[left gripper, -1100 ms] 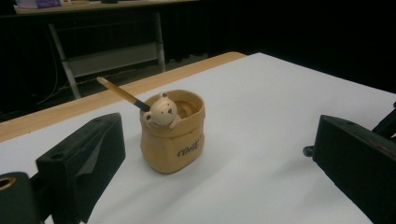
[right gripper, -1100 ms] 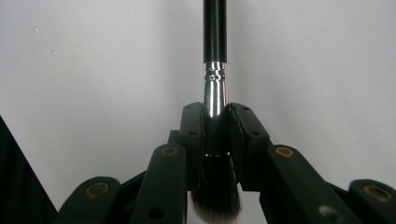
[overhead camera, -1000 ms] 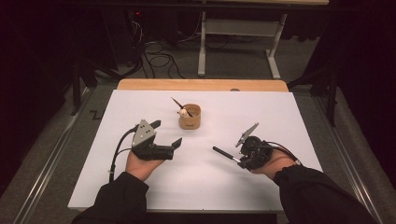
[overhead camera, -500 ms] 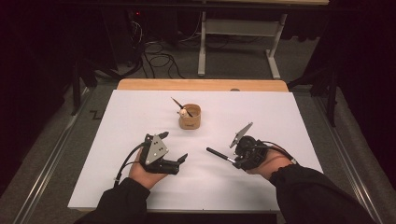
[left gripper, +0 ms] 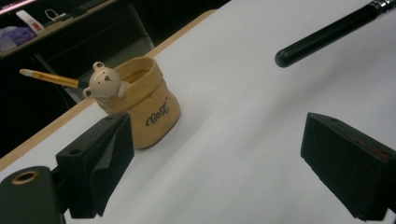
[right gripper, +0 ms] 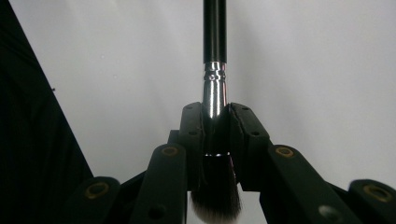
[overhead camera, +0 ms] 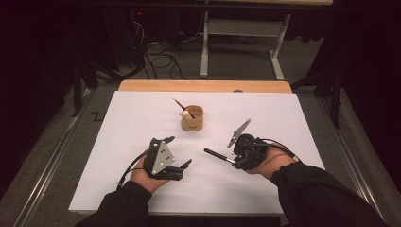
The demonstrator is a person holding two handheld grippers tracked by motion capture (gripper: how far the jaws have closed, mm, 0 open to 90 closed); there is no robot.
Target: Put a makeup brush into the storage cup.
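A tan cup (overhead camera: 193,119) with a small bear figure on its rim stands mid-table, an orange-handled brush (left gripper: 49,78) leaning out of it. My right gripper (overhead camera: 235,160) is shut on the silver ferrule of a black makeup brush (overhead camera: 217,155). Its handle points left towards my left hand, and the bristles (right gripper: 215,198) sit behind the pads. My left gripper (overhead camera: 179,151) stands open, its jaws having just closed a little with nothing between them. In the left gripper view, the cup (left gripper: 149,107) lies beyond the left jaw and the brush handle (left gripper: 327,35) crosses the upper right.
A white sheet (overhead camera: 283,113) covers the table, with a strip of bare wood (overhead camera: 203,86) along the far edge. Beyond it are a desk frame (overhead camera: 204,52) and cables (overhead camera: 161,66) on the dark floor.
My left hand has come nearer and a little right, and its gripper has turned. My right hand has shifted slightly left with the brush still held.
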